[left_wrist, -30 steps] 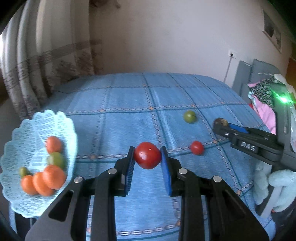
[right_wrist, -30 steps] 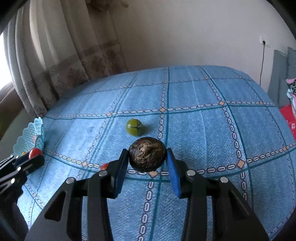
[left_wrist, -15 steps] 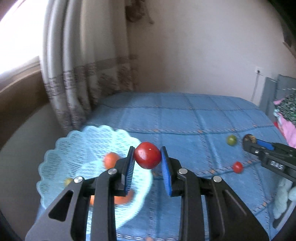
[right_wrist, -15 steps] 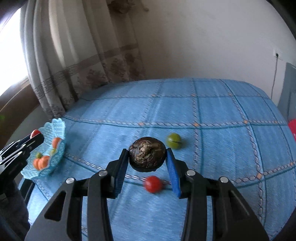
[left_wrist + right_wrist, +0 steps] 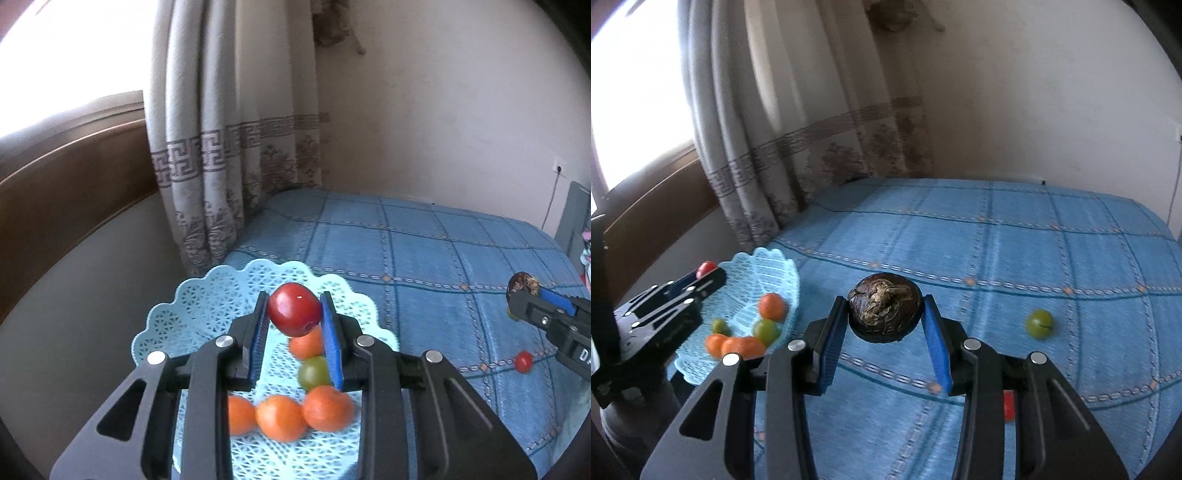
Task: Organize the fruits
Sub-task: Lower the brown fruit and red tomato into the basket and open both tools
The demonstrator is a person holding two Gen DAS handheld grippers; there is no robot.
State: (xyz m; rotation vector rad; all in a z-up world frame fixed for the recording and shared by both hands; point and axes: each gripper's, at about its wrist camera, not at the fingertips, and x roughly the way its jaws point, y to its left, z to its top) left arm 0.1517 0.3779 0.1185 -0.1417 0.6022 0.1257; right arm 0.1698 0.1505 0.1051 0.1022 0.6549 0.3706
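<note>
Red tomato (image 5: 294,309), clamped between the blue pads of the left gripper (image 5: 295,325), held above the pale blue lattice basket (image 5: 207,314) at the bed's edge. In the basket: orange fruits (image 5: 327,408) and a green fruit (image 5: 314,373). Dark brown wrinkled fruit (image 5: 884,312), gripped between the pads of the right gripper (image 5: 885,332) over the blue checked bedspread (image 5: 1015,236). On the bedspread lie a green fruit (image 5: 1039,323) and a small red tomato (image 5: 523,362). Patterned curtain (image 5: 229,129) behind.
</note>
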